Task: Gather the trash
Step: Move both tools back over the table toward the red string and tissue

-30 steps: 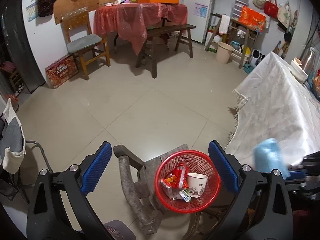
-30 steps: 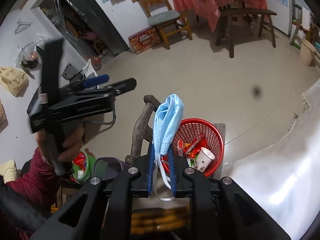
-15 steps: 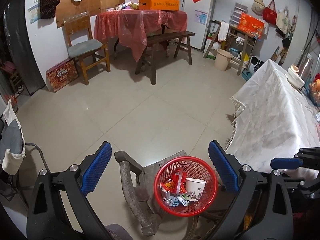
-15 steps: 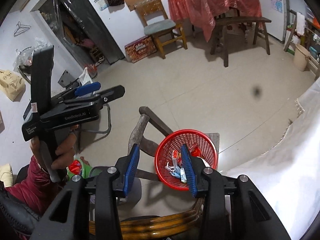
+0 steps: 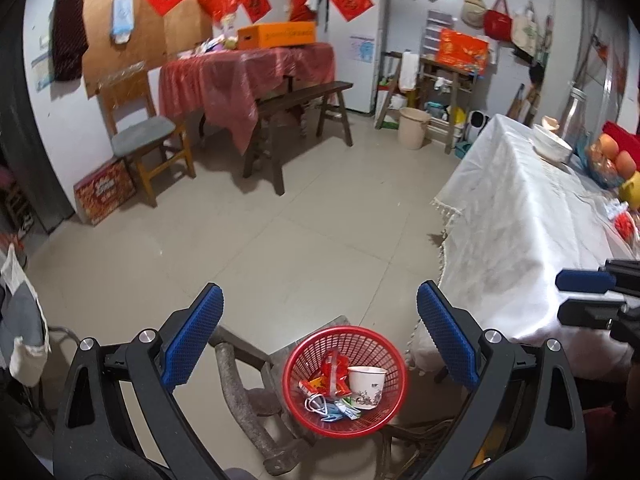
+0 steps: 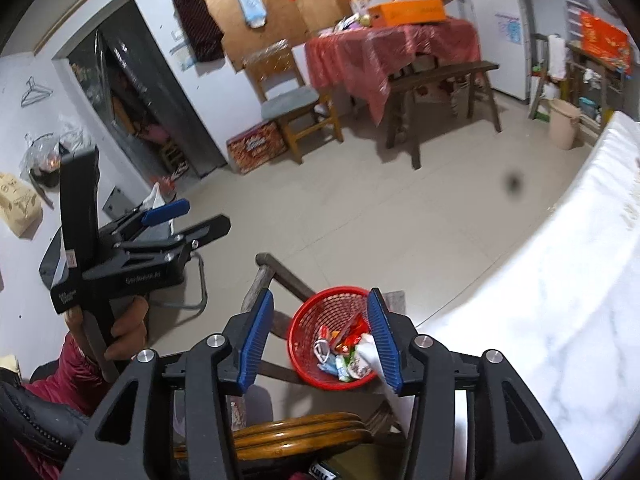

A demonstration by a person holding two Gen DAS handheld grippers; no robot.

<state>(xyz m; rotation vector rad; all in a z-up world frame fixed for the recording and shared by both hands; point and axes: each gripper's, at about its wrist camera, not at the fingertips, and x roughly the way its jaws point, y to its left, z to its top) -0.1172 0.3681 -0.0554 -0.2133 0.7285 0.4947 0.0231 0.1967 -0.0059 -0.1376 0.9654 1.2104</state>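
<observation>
Basket: the red mesh basket [image 5: 345, 376] sits on a small weathered wooden chair, below and between the fingers of the left tongs [image 5: 318, 340]; in the right wrist view the same basket [image 6: 320, 316] lies just ahead of the right tongs [image 6: 320, 338], partly behind the right-hand pad. Judged from this, it is set low beside the worktop so that trash can be dropped in from above.
Contents: a white paper cup [image 5: 366, 386] stands against the basket wall nearer the worktop; red snack wrappers [image 5: 334, 372] lean next to it; a crumpled blue face mask [image 5: 320, 404] with white loops lies on the near side of the floor of the basket.
Left tongs: spread wide, nothing between the pads, held above the basket.
Right tongs: spread too, empty; they point down at the basket from the worktop side, which suits a drop from height.
Worktop: the white-clothed worktop [image 5: 520, 216] runs off to the right of the left tongs; a white bowl [image 5: 554, 148] and a bag of oranges [image 5: 612, 160] sit at its far end, well apart from the basket.
Progress: the near stretch of cloth shows no trash; small red items at the far right edge are too blurred to name, so more may remain.
</observation>
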